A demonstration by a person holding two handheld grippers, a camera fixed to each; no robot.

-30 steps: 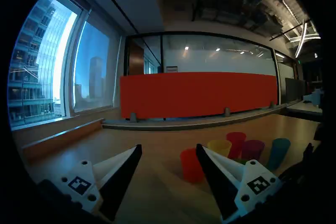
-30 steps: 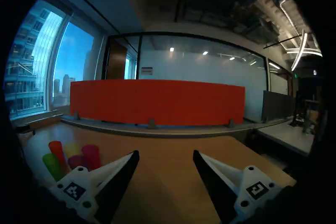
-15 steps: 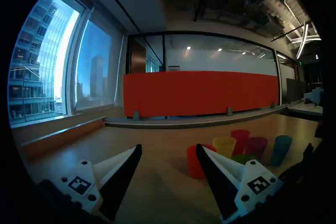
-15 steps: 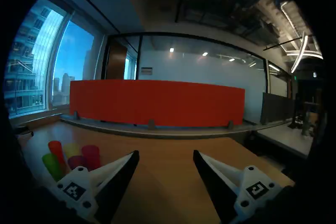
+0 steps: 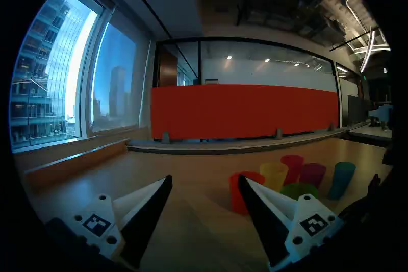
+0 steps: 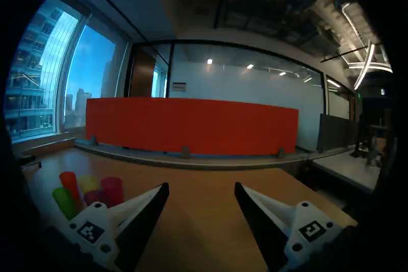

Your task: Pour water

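Observation:
Several plastic cups stand in a cluster on the wooden table (image 5: 194, 211). In the left gripper view they sit to the right: an orange cup (image 5: 238, 194) partly behind my right finger, a yellow cup (image 5: 274, 176), a red cup (image 5: 292, 166), a magenta cup (image 5: 312, 174), a green cup (image 5: 298, 190) and a teal cup (image 5: 341, 178). My left gripper (image 5: 204, 182) is open, with nothing between its fingers. In the right gripper view the cups are at the lower left: an orange cup (image 6: 69, 184), a green cup (image 6: 64, 202), a yellow cup (image 6: 87, 183), a pink cup (image 6: 112, 190). My right gripper (image 6: 201, 188) is open and holds nothing.
An orange divider panel (image 5: 245, 111) runs along the table's far edge, with a glass wall behind it. Large windows (image 5: 51, 88) line the left side. Another desk (image 6: 352, 167) stands to the right in the right gripper view.
In the left gripper view the cups have shifted slightly right and the green cup has come into sight. The right gripper view is almost unchanged.

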